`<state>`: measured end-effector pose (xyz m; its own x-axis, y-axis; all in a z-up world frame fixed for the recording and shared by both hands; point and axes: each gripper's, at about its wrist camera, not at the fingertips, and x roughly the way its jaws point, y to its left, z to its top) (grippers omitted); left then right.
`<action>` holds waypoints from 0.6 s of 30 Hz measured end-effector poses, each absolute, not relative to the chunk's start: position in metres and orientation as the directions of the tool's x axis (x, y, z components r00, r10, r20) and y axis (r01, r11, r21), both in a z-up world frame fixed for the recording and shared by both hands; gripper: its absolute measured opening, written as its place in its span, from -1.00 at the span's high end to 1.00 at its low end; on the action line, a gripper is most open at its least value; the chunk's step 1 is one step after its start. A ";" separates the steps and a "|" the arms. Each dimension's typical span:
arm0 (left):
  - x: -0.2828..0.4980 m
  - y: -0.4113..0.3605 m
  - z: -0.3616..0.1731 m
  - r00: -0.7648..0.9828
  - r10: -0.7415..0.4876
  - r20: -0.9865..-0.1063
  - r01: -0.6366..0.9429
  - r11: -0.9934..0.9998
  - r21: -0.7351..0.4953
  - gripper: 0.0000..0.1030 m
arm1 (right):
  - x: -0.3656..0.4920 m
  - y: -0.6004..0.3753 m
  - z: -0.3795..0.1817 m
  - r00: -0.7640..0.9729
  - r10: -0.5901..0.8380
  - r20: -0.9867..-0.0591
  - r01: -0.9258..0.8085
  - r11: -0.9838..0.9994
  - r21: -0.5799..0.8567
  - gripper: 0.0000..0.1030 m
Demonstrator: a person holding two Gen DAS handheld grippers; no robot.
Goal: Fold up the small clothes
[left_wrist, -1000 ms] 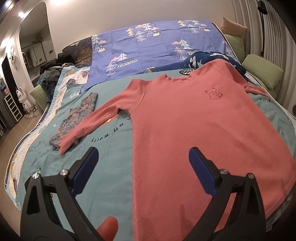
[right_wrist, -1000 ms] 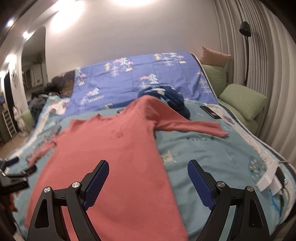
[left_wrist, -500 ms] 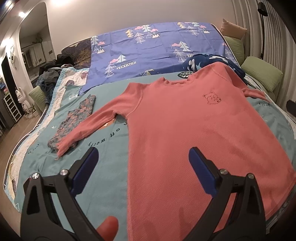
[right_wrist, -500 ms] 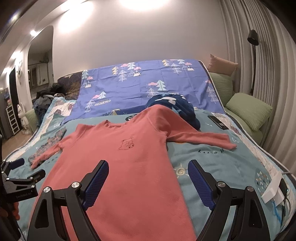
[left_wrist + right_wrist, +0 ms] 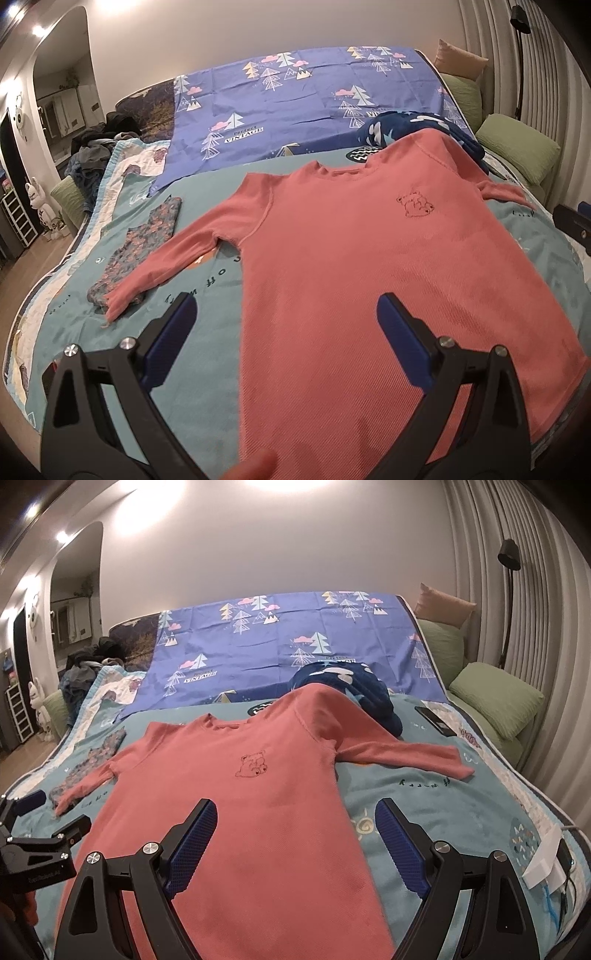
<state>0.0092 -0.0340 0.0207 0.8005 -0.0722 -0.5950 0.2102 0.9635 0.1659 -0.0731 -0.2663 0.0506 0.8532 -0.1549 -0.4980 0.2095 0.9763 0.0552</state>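
Both the left tool (image 5: 286, 332) and right tool (image 5: 295, 836) gape wide, seemingly above the pink shirt (image 5: 369, 258).

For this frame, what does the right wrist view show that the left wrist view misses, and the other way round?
Only the right wrist view shows the black phone on the bed, the white plug block at the bed's right edge, and the shirt's right-hand sleeve laid out in full. Only the left wrist view shows the left-hand sleeve's cuff close up, lying on the floral garment. Both show the coral long-sleeve shirt spread flat, the purple tree-print sheet, and an open left gripper and right gripper holding nothing.
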 end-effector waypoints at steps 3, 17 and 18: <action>0.013 -0.034 0.022 0.797 -0.081 -0.598 0.211 0.966 0.150 -0.90 | -0.067 -0.267 0.052 0.850 -0.153 -0.505 0.213 0.975 0.062 -0.73; 0.039 -0.032 0.025 0.794 -0.084 -0.602 0.192 0.974 0.117 -0.90 | -0.025 -0.252 0.058 0.835 -0.137 -0.533 0.178 0.984 0.025 -0.73; 0.043 -0.030 0.026 0.795 -0.084 -0.601 0.189 0.975 0.113 -0.90 | -0.021 -0.251 0.059 0.832 -0.140 -0.537 0.177 0.984 0.018 -0.73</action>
